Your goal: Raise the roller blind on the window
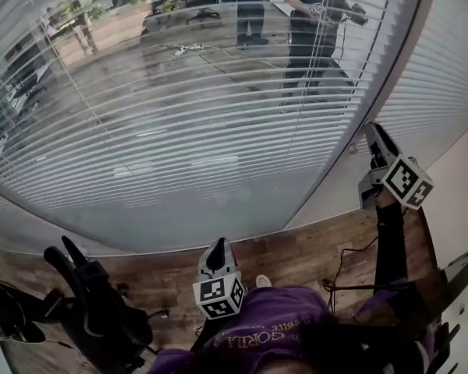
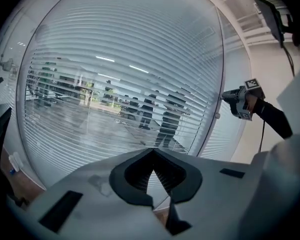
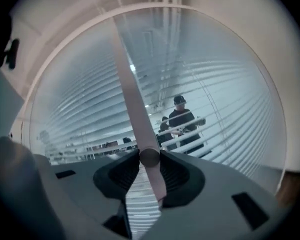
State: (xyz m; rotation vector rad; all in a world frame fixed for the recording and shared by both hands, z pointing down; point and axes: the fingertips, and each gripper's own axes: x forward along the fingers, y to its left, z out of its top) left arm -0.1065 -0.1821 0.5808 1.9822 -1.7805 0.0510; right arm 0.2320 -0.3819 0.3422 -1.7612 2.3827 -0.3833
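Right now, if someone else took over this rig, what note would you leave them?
Left gripper: shut, empty, held in front of the slatted blind.
Right gripper: shut on the blind's wand, by the right-hand side of the window.
Done: wand gripped. The blind hangs lowered, with the slats tilted open enough to see people beyond.
Left: raising the blind. The wand probably only tilts the slats, and I can't make out a lift cord.

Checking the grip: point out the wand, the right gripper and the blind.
wand (image 3: 131, 91): right gripper view, mid shaft.
right gripper (image 1: 373, 131): head view, between its fingertips.
blind (image 1: 179, 123): head view, middle slats.
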